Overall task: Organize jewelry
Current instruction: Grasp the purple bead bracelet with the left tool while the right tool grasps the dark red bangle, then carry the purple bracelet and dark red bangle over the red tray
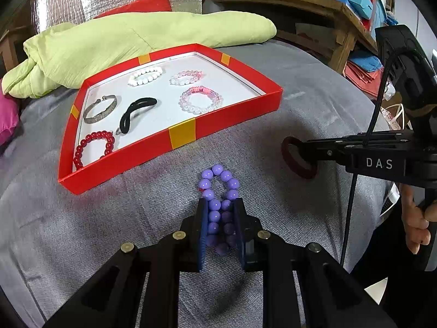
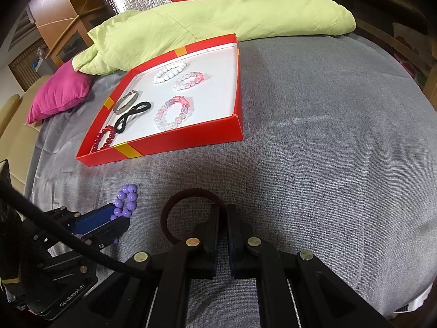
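While six pieces already lie in the red tray (image 1: 235,114), our left tongs (image 1: 220,205) pinch the purple bracelet (image 1: 218,191); right tongs (image 2: 223,213) clamp the maroon hair tie (image 2: 174,210); both remain unplaced.

surface: grey woven fabric cover (image 2: 314,136), slightly creased
far edge: crumpled light-green cloth (image 2: 218,22); magenta cushion (image 2: 60,93) at its left end
middle: shallow red cardboard tray (image 2: 191,139)
near side: purple bead bracelet (image 2: 127,201); dark maroon fabric hair tie (image 2: 169,213), just beside it
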A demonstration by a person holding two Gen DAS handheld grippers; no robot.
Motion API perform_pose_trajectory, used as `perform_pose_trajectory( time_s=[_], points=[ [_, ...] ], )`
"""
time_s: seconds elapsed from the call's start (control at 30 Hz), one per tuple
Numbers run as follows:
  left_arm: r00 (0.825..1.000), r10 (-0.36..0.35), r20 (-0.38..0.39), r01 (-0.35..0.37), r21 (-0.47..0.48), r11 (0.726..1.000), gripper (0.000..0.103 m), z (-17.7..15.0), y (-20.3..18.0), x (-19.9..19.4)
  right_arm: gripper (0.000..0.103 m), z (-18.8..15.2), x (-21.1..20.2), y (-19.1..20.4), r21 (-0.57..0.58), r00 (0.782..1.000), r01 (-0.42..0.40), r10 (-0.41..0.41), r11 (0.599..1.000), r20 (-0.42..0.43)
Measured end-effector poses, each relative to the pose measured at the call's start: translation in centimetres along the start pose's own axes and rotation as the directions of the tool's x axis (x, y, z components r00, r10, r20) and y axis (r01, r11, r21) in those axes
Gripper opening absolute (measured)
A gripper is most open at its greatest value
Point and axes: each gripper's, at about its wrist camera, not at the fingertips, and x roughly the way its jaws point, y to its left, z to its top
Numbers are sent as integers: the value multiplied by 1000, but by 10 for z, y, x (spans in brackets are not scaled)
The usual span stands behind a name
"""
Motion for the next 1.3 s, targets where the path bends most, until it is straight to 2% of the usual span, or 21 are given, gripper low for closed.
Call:
perform_pose_trajectory(
  time_s=[0.03,0.1,0.53,0.83,1.13,1.3],
  points=[
    [1000,-3,7,3,0,1000,18,1,1,-2,8,0,-1,0,-1,1000,-3,3,1000,3],
    [1000,-9,23,9,-4,1000,8,2,3,-6,9,0,-2,0,-1,1000,-13,13,1000,12],
    [999,-15,45,17,-43,999,8,1,22,-20,8,4,-3,4,5,999,-39,38,999,32],
    [994,-23,107,28,-42,999,8,6,27,-41,8,6,-20,6,2,991,-87,86,996,102],
    [984,-30,177,38,-42,998,8,18,29,-63,8,9,-45,11,-15,965,-145,145,989,219],
    [972,-32,231,42,-37,998,7,28,30,-76,8,13,-57,11,-10,954,-135,133,991,269]
  ],
)
